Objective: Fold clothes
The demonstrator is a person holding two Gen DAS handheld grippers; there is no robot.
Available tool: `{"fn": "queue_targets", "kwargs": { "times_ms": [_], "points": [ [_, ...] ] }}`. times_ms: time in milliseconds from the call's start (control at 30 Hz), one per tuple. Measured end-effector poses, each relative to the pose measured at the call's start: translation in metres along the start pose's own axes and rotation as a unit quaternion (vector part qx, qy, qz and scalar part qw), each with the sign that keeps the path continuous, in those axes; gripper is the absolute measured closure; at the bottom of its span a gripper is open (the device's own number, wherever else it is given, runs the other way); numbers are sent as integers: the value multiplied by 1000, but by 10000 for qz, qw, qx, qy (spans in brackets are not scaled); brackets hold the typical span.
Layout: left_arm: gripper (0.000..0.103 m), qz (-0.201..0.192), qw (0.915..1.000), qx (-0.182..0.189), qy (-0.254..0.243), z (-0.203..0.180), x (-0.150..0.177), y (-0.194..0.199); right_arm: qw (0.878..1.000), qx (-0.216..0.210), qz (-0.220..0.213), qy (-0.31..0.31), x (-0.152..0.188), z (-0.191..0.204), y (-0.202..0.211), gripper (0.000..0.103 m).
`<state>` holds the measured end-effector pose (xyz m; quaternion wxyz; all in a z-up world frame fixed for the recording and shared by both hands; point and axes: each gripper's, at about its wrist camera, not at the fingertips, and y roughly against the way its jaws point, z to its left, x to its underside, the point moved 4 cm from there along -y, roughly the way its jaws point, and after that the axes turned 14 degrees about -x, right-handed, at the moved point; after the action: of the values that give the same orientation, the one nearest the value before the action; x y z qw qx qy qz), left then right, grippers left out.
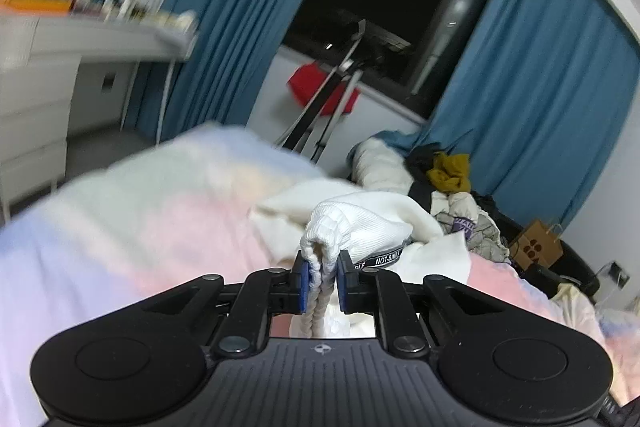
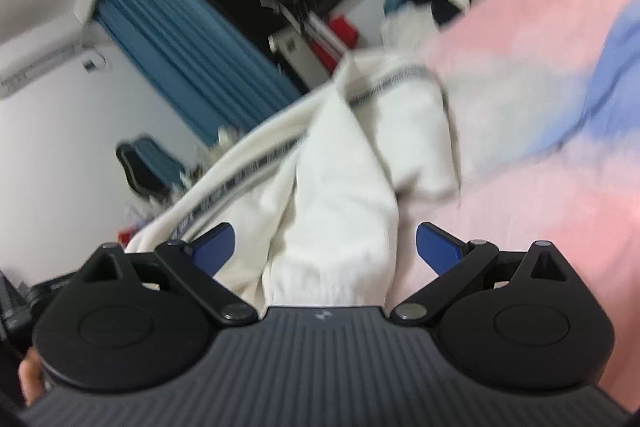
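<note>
A white garment (image 1: 360,223) with a black lettered band lies bunched on a bed under a pink, blue and white blanket (image 1: 140,227). My left gripper (image 1: 322,267) is shut on its ribbed, gathered edge, which is pinched between the blue pads and lifted a little off the blanket. In the right wrist view the same white garment (image 2: 340,167) stretches away from the camera across the blanket (image 2: 540,47). My right gripper (image 2: 325,231) is open, with a leg of the garment lying between its blue pads (image 2: 438,245) and neither pad touching it.
A pile of mixed clothes (image 1: 452,187) sits at the far end of the bed, with a brown paper bag (image 1: 536,247) beyond it. A white desk with drawers (image 1: 36,99) stands to the left. A stand with a red cloth (image 1: 320,95) is under the dark window, between blue curtains (image 1: 540,75).
</note>
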<state>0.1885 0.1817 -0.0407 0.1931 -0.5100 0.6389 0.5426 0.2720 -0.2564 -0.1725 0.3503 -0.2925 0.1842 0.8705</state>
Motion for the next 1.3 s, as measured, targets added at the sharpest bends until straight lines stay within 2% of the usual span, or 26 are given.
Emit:
{"fn": "queue_targets", "kwargs": {
  "times_ms": [67,133,300,367,433,533,633,733,833,1033,1100,1167,1233,1300],
  "points": [
    [87,95,9999,-4,139,14,-2,-9,9997,82,232,-91,7,-5,-9,9],
    [86,68,9998,11,196,22,-3,-14,9989,80,397,-249,10,-12,-25,26],
    [84,84,9993,-79,348,32,7,-29,9971,332,680,-65,20,-26,-60,28],
    [84,148,9989,-170,419,33,11,-39,9965,286,763,-191,24,-35,-71,35],
    [84,195,9984,-246,475,32,12,-48,9973,229,675,-177,24,-35,-71,58],
    [85,169,9983,-360,436,30,8,-61,9981,82,598,-96,23,-22,-64,70],
    [88,100,9984,-375,414,28,-2,-66,9980,-179,550,-248,28,-4,-54,74],
    [90,84,9985,-289,460,25,-27,-65,9969,-509,521,-285,43,31,-48,77],
    [90,47,9983,-182,550,29,-61,-55,9937,-810,730,-256,62,68,-51,78],
    [91,-72,9983,-295,506,53,-158,-52,9793,-1626,1040,-616,112,138,-92,85],
    [91,-105,9980,-458,422,65,-188,-55,9732,-1892,1124,-672,126,158,-116,87],
    [91,-189,9965,-788,215,81,-212,-66,9654,-2152,1263,-752,141,176,-146,88],
    [90,-206,9929,-1168,71,105,-225,-85,9583,-2335,1460,-767,157,190,-179,89],
    [90,-80,9885,-1509,-17,133,-227,-111,9560,-2308,1698,-623,175,197,-212,89]
  ]
}}
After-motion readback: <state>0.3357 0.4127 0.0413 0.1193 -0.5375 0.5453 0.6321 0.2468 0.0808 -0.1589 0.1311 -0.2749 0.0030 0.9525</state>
